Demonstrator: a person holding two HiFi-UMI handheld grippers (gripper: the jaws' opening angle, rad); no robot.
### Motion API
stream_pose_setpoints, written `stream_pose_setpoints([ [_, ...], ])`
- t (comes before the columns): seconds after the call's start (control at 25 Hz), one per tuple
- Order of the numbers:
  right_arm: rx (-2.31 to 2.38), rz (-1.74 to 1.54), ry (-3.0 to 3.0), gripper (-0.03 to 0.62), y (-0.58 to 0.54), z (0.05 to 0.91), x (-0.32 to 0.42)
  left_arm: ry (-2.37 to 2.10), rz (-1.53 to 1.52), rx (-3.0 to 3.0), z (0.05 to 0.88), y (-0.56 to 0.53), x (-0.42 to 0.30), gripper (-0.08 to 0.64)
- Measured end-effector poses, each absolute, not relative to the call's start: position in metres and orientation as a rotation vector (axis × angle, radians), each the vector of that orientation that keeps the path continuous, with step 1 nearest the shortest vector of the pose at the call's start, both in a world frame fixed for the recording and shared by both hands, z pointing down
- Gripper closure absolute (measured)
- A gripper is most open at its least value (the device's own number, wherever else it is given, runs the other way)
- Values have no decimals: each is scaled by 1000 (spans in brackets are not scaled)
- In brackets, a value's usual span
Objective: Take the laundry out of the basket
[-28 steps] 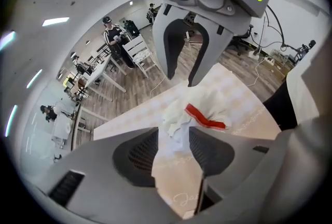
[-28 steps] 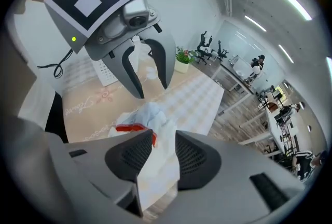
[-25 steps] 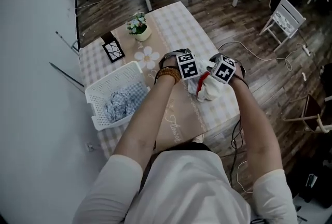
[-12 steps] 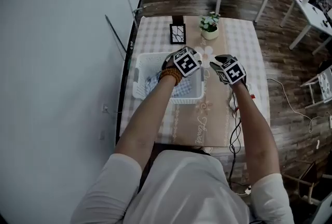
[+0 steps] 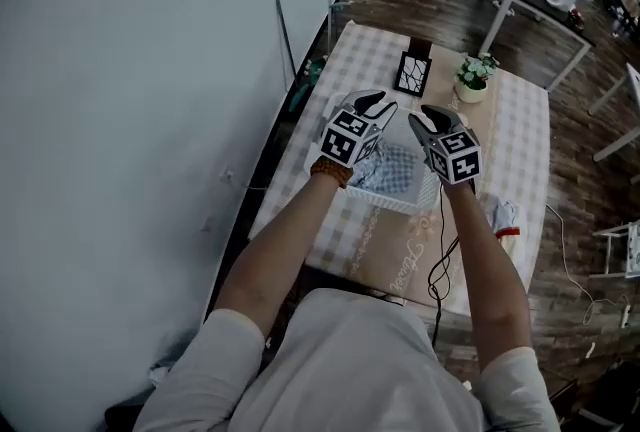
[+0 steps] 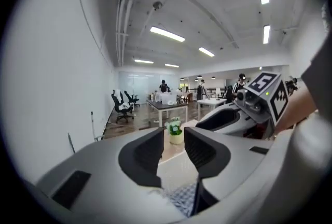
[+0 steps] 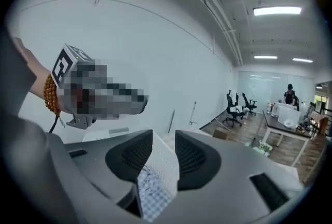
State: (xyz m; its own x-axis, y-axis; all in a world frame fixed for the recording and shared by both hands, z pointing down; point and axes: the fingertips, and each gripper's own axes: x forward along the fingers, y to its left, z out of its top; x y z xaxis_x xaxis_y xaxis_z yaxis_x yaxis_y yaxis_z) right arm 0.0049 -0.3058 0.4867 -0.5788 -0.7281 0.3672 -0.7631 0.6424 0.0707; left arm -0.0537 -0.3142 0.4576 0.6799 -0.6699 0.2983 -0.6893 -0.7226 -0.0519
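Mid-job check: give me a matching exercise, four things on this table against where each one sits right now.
Things:
1. blue checked cloth
2. white and red garment
3. picture frame
4. flower pot

Places:
A. far end of the table, on the left of the pair standing there
B. inside the white basket
C. far end, on the right of that pair
D. lying loose on the table, right of the basket

Pairs: 1-B, 2-D, 3-A, 4-C

the basket (image 5: 392,204) is matt white plastic, the laundry (image 5: 398,169) soft checked cloth.
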Motion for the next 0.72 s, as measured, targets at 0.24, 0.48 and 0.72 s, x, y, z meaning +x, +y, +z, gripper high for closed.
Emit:
stream_pose_setpoints([
  [0.24,1307,123,-2634,434,-273,453,-7,-1171,194,2890,425,-278,-56,434],
  [0.48,1461,61,-2643,459,-245,429,10,-1168,20,2933,401,-247,-53,503],
  [0.72,1525,6,-2692,531,-201,399,13,-1098,-126,2963,380,-199,-48,534],
])
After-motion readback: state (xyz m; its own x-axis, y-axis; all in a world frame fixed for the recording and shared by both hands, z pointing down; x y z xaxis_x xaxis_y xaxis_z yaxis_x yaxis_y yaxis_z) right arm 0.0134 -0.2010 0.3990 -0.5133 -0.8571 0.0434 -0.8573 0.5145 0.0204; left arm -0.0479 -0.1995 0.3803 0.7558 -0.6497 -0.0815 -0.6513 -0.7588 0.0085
